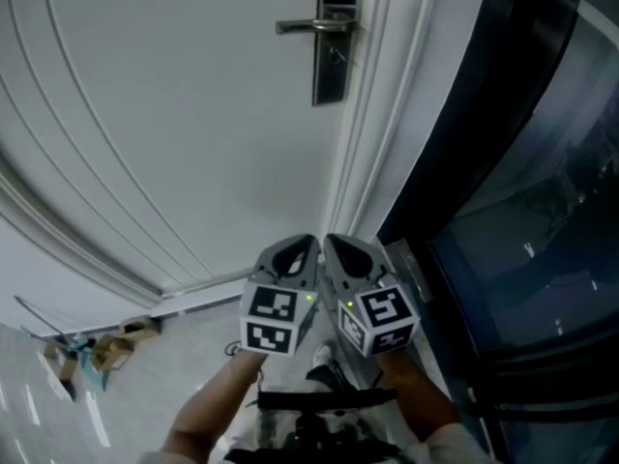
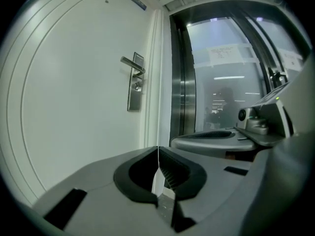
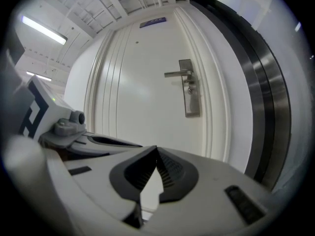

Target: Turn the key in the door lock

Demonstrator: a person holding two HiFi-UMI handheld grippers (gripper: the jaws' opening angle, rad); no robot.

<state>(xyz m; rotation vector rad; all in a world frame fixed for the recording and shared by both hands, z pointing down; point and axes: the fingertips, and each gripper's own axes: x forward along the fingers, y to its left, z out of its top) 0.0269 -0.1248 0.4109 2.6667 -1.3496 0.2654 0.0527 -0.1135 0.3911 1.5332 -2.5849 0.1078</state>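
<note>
Both empty claws, left claw (image 1: 309, 244) beside right claw (image 1: 330, 242), are shut, the lock (image 1: 335, 58) well ahead and above, right claw likely nearer.

We hold both grippers side by side in front of us, roughly level, marker cubes facing back at us, left forearm (image 1: 208, 409) and right forearm (image 1: 421, 399) below. Left gripper (image 1: 306, 247): jaws meet tip to tip, nothing between. Right gripper (image 1: 332, 245): jaws closed and empty too, just beside the left.
</note>
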